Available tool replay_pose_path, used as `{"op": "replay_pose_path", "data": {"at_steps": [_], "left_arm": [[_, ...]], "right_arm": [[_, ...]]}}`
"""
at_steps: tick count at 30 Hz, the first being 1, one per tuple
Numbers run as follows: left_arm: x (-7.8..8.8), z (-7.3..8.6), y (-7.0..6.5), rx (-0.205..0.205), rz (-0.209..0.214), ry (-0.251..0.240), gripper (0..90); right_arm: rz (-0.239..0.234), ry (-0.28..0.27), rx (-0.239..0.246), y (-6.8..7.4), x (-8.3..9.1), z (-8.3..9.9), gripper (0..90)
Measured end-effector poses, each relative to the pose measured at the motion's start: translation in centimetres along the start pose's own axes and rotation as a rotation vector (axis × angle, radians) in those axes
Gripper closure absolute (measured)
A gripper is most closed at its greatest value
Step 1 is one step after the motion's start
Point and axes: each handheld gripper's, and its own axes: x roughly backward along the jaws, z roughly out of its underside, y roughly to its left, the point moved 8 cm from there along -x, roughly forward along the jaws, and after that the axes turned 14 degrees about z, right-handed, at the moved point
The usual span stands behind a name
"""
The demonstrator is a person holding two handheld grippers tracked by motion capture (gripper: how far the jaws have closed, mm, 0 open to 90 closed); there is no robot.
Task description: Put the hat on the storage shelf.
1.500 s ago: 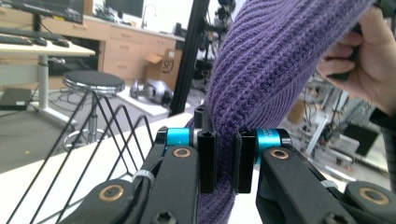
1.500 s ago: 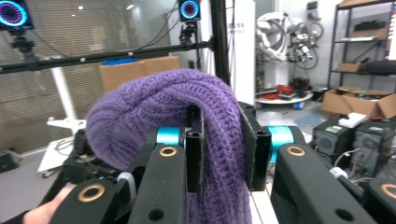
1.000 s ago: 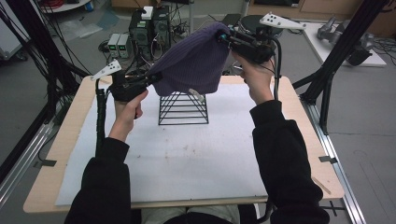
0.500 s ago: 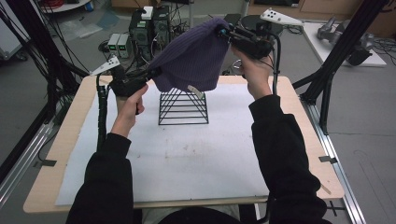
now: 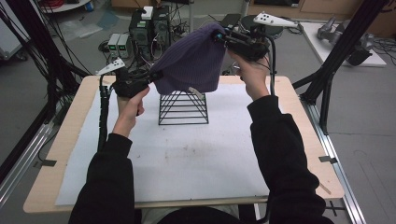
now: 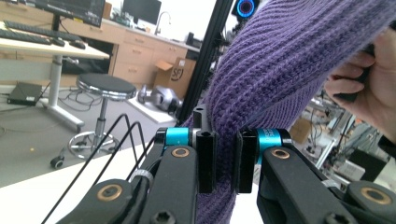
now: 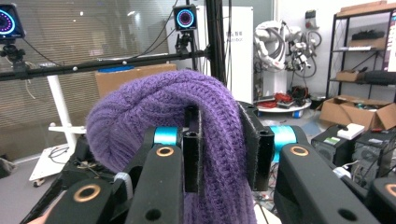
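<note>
A purple knitted hat hangs stretched between both grippers, above a black wire stand on the white mat. My left gripper is shut on the hat's lower left edge; in the left gripper view its pads pinch the knit. My right gripper is shut on the hat's upper right part, held higher; in the right gripper view thick folds of the hat sit between its jaws. A small white tag dangles from the hat's rim.
The white mat covers the wooden table. Black frame posts stand at the right and left. Computers and cables lie on the floor behind the table. The person's dark sleeves reach in from the bottom.
The right gripper and the hat's top have lifted slightly and shifted a little right. The left gripper has hardly moved.
</note>
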Motion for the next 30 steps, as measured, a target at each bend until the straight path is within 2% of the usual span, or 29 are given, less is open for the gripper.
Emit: {"op": "replay_pose_path", "data": {"at_steps": [3, 6, 10, 13, 16, 20, 26, 30], "left_arm": [[-0.1, 0.7, 0.2, -0.013, -0.013, 0.053, 82.9], [-0.1, 1.8, 0.8, -0.001, -0.033, 0.128, 82.8], [0.0, 2.9, 1.3, 0.002, -0.054, 0.176, 82.9], [0.3, 3.8, 1.9, 0.027, -0.056, 0.222, 82.5], [0.4, 4.2, 2.1, 0.044, -0.056, 0.24, 82.5], [0.4, 4.9, 2.6, 0.047, -0.084, 0.281, 82.3], [0.4, 5.8, 3.1, 0.081, -0.083, 0.308, 82.3], [0.4, 6.4, 3.3, 0.093, -0.081, 0.325, 81.9]], "right_arm": [[0.009, 0.03, -0.007, -0.2, 0.1, 0.8, 72.6], [0.013, 0.068, -0.003, -0.3, 0.1, 1.8, 72.5], [0.019, 0.118, 0.0, -0.5, -0.2, 3.5, 71.9], [0.03, 0.169, 0.006, -0.7, -0.5, 4.4, 71.5], [0.035, 0.197, 0.017, -0.5, -0.8, 4.8, 71.5], [0.059, 0.23, 0.018, -0.5, -1.2, 5.4, 72.1], [0.086, 0.28, 0.012, -0.6, -1.7, 6.3, 72.6], [0.081, 0.306, 0.013, -0.5, -1.7, 6.9, 72.8]]}}
